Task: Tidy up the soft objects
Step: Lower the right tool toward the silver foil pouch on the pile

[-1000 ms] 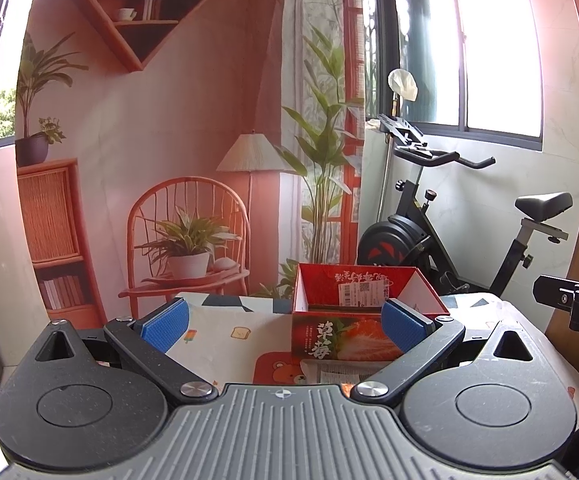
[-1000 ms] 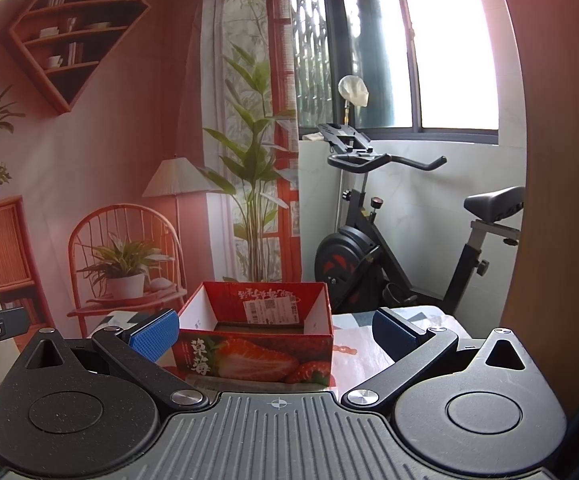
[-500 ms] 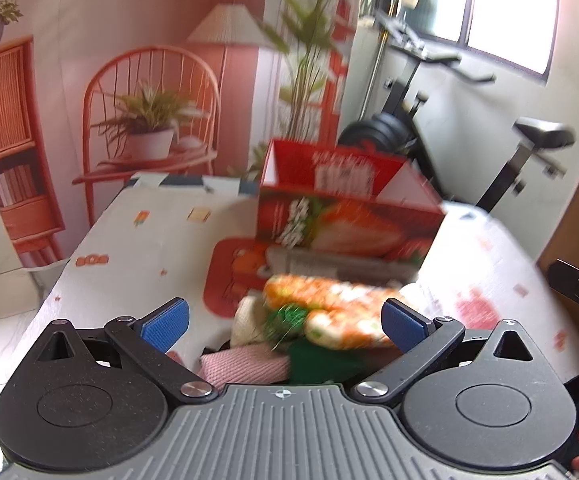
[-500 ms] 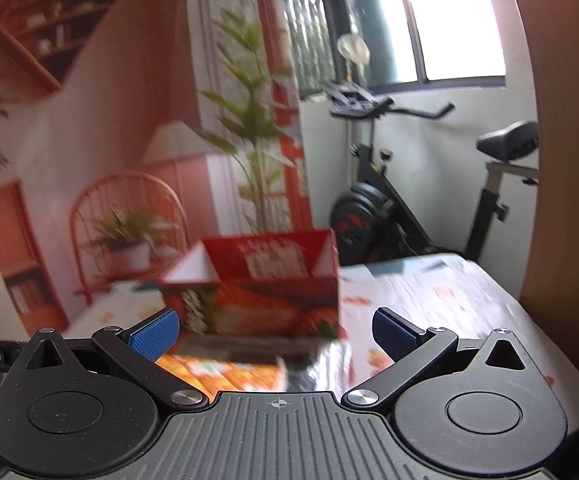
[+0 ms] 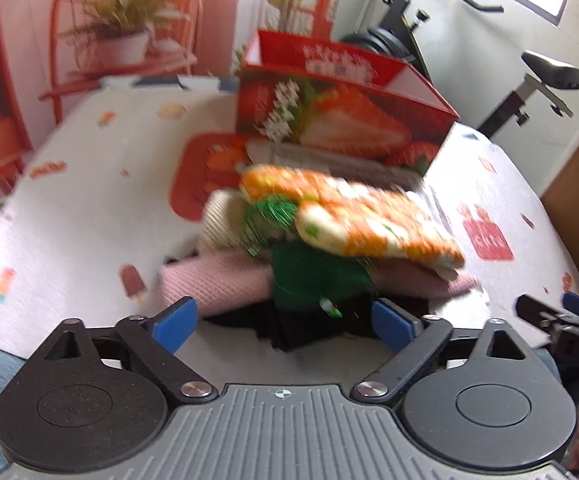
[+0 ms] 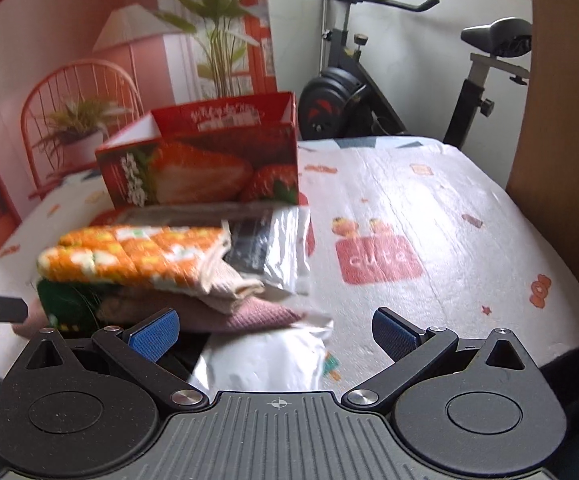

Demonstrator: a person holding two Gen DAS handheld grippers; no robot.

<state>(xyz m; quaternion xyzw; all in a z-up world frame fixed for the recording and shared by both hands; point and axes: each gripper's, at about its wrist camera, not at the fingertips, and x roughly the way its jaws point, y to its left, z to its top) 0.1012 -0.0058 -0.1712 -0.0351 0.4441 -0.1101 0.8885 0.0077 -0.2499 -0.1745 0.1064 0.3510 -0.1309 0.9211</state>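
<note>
A heap of soft things lies on the table: an orange-and-white patterned cloth [image 5: 353, 208] on top, a green item [image 5: 313, 276] under it, a pink knit cloth [image 5: 213, 284], a cream piece [image 5: 219, 220] and something black [image 5: 301, 332] at the bottom. Behind it stands a red strawberry-print box [image 5: 341, 120] with an open top. My left gripper [image 5: 281, 324] hangs just short of the heap, its jaws wide and closing, nothing pressed between them. My right gripper [image 6: 273, 332] is open over a clear plastic bag [image 6: 273, 352], right of the orange cloth [image 6: 137, 256].
The table [image 6: 429, 216] wears a white cloth with small prints. Another plastic packet [image 6: 273, 248] lies by the box [image 6: 201, 160]. An exercise bike [image 6: 389, 92] stands behind the table, and a wooden panel [image 6: 561, 120] runs along the right. A printed backdrop fills the rear.
Both grippers have dropped and tipped down toward the table. The heap of soft things has come into view close before the fingers, and the box now sits higher in both views.
</note>
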